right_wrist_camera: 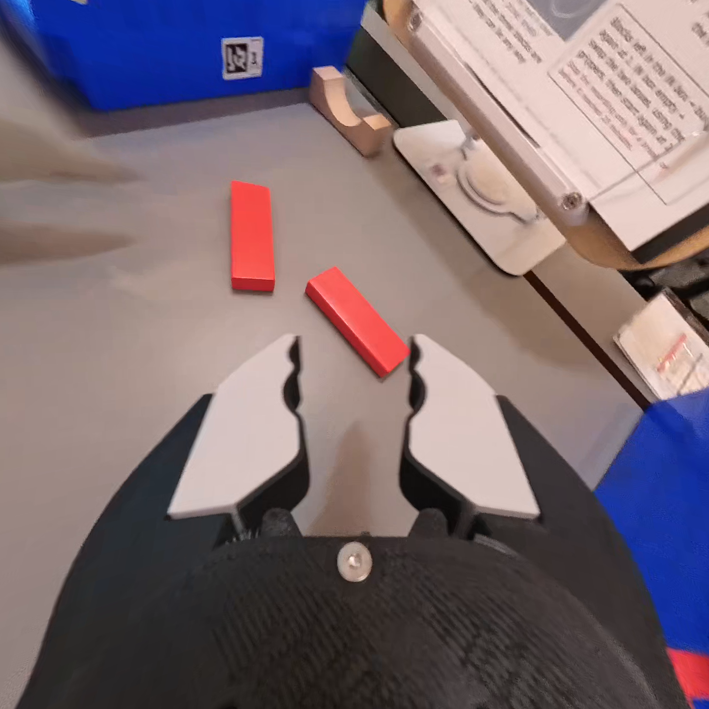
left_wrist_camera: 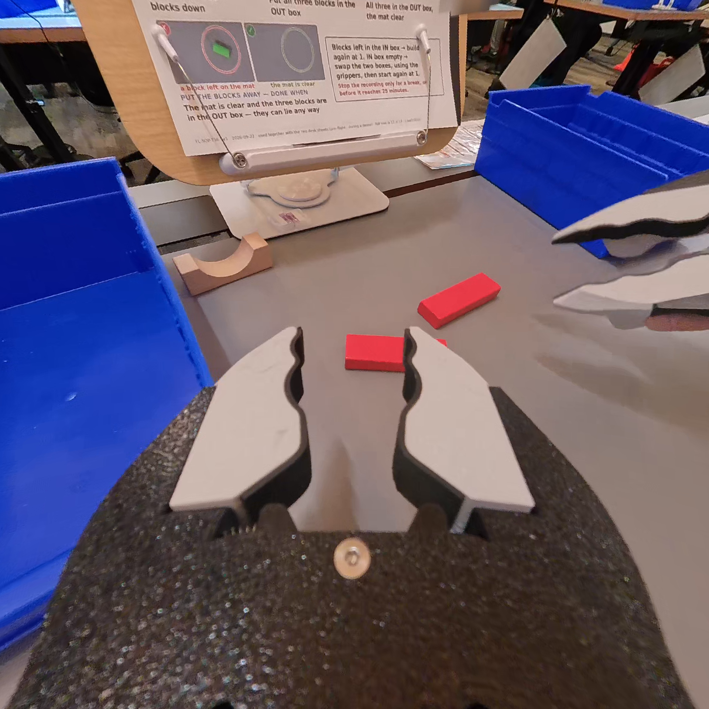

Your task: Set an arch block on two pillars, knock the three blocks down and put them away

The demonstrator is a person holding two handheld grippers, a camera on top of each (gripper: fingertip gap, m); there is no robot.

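1. The left gripper point(left_wrist_camera: 353, 333) hovers low over the grey table point(left_wrist_camera: 345, 276), jaws apart and empty; a flat red block point(left_wrist_camera: 374, 352) lies just past its tips, partly hidden by the right-hand finger.
2. The right gripper point(right_wrist_camera: 355, 341), also parted and holding nothing, points at a second red block point(right_wrist_camera: 358, 320) lying at centre frame.
3. An arched wooden block point(left_wrist_camera: 226, 262) sits beside the blue bin point(left_wrist_camera: 76, 345) at left; another blue bin point(left_wrist_camera: 575, 153) stands upper right.
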